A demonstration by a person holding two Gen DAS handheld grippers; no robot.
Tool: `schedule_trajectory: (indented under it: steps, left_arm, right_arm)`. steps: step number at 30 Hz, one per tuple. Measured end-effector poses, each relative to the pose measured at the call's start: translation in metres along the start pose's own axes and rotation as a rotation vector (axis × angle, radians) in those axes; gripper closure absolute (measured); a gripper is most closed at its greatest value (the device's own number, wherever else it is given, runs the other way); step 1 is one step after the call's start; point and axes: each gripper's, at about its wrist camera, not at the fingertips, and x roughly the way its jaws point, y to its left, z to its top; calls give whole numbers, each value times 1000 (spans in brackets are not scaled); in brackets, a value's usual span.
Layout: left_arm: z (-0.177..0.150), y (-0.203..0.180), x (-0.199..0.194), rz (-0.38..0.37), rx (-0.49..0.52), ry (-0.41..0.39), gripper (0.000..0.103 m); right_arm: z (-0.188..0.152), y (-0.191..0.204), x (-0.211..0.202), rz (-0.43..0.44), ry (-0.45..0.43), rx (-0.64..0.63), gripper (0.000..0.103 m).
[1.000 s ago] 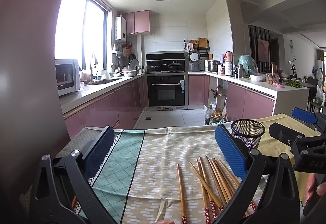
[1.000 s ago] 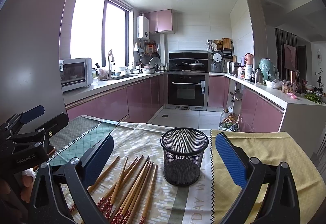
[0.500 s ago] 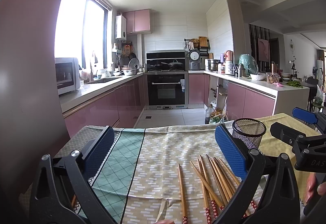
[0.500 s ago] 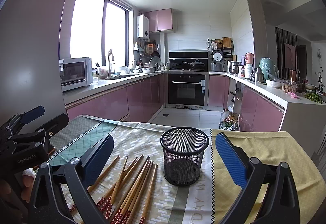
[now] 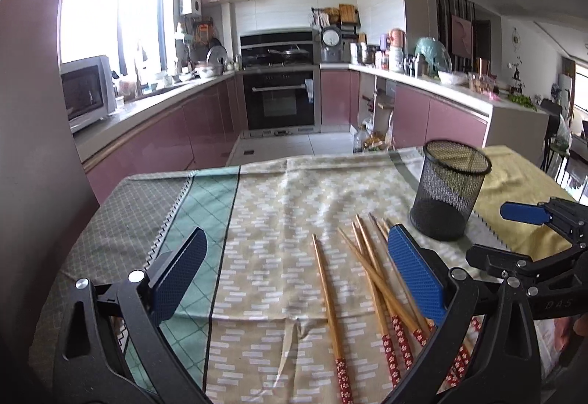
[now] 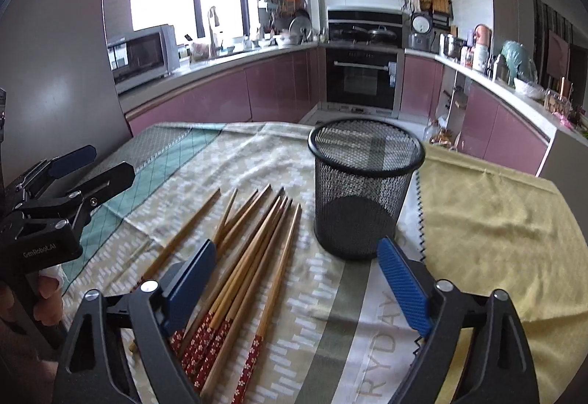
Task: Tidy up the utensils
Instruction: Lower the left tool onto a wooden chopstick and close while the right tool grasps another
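**Bamboo chopsticks all on the cloth, mesh cup empty**

Bamboo chopsticks [image 6: 253, 257], with red flowered handles at their near ends, lie in a loose fan on the patterned tablecloth [image 5: 257, 205], tips pointing away toward the kitchen. One chopstick [image 5: 328, 308] lies a little apart on the left of the bundle; the rest cross and overlap each other. Just right of their far tips stands the black wire-mesh cup [image 6: 362, 191], upright, and through the mesh it looks empty: only its dark base shows.

By that reading, the sorting has not started. Nothing is in the cup, and no chopstick is lifted off the cloth. Every one of them has yet to be gathered and stood in the holder.

Both tools are tilted down toward the table. The left gripper [image 5: 297, 279] has its blue pads spread wide, the lone chopstick and part of the bundle lying between them on the cloth, gripped by neither pad. The right gripper [image 6: 301, 288] also grasps nothing; its jaws are closing, with several chopstick shafts between them on the cloth, and its left pad sits over the bundle. I cannot tell whether that pad touches the sticks. The cup stands just beyond its right pad.

The first pick looks to be the step in hand.
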Motion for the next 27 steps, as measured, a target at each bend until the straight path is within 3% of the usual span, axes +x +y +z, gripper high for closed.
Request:
schedule_trajectory:
  steps: [5,10,20,24,27]
  left_arm:
    - [-19,-5,38,-17,55,171,21]
    - [-35,-9,69,-54,74,283,35]
    - [-30,-19,99,-110,75,365,64]
    - [-25,-22,105,-136,53,378,81]
    - [-25,-22,107,-138,23,380,92]
  right_arm:
    - [-11,3,26,29,125,-3,40]
    - [-14,6,40,35,202,-1,61]
    - [-7,7,54,14,224,-19,73]
    - [-5,6,57,36,226,-7,94]
    - [-5,3,57,53,225,19,97]
